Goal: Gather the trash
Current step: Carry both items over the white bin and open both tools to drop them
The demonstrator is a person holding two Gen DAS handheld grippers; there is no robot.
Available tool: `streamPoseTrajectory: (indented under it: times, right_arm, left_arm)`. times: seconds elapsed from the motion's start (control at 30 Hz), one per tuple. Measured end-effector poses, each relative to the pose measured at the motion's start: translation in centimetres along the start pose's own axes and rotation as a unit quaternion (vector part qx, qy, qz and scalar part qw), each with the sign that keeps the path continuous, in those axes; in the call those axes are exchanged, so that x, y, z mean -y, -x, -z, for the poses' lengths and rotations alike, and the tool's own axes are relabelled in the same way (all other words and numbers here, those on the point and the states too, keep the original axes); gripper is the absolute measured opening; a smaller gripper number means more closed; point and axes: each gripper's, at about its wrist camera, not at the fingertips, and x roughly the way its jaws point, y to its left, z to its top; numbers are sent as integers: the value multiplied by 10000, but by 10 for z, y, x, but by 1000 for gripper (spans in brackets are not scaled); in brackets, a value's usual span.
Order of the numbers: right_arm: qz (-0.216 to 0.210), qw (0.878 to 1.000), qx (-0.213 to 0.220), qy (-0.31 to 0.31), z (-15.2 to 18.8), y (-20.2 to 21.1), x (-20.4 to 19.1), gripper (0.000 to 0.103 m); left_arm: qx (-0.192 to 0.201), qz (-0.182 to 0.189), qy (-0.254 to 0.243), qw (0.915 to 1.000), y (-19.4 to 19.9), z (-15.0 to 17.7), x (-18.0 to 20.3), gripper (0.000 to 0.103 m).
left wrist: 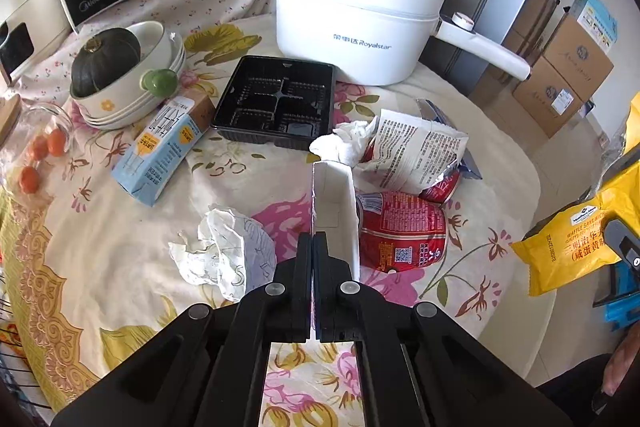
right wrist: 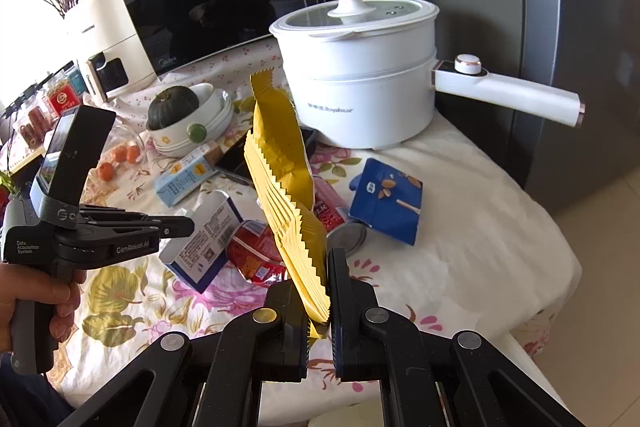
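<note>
**Both grippers clamped on trash above a cluttered table**

The left gripper (left wrist: 311,239), black and two-fingered, has its jaws pressed together on the wall of an opened white cardboard box (left wrist: 334,203) with blue edging. The right wrist view shows this box (right wrist: 206,243) lifted off the floral tablecloth (left wrist: 120,247), tilted, printed side up, with a hand (right wrist: 36,303) around the gripper's handle.

The right gripper (right wrist: 329,267) is closed on the lower end of a flat yellow snack wrapper with zigzag edges (right wrist: 280,163), which stands upright above the table's middle. In the left wrist view the same wrapper (left wrist: 576,247) hangs beyond the table's right edge.

On the cloth near the middle lie a crushed red drink can (left wrist: 400,231), a crumpled white paper ball (left wrist: 224,251), a white tissue wad (left wrist: 344,143), and a torn printed paper package (left wrist: 420,147). A dark blue carton (right wrist: 386,199) lies toward the right edge. A black plastic compartment tray (left wrist: 276,103) sits farther back, with a pale blue milk carton (left wrist: 164,147) lying to its left.

At the far edge stands a white electric pot with a glass lid (left wrist: 352,15). At the left edge, stacked cream bowls (left wrist: 132,95) hold a dark green squash (left wrist: 104,59).
</note>
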Motion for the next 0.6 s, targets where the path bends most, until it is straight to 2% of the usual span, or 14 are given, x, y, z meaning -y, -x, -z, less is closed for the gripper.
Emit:
streamPoseTrajectory:
  times: [0.1,0.23,0.43,0.6]
  right_arm:
    - [24,10000,51,-71,-2,5,6,6]
    - [226,9996,89,-119,-5,12,15,6]
    - [644,9975,-126,-255,6,21,30,6]
    - [841,9945,-512,-358,27,21,41,7]
  left_arm:
    - [268,312,249,9988,15,-2,-6,0]
    - [465,1156,378,9915,28,0,2,0]
    - [334,1589,-272,9864,29,22,69,0]
    - [76,2028,-954,9745,20,49,134,0]
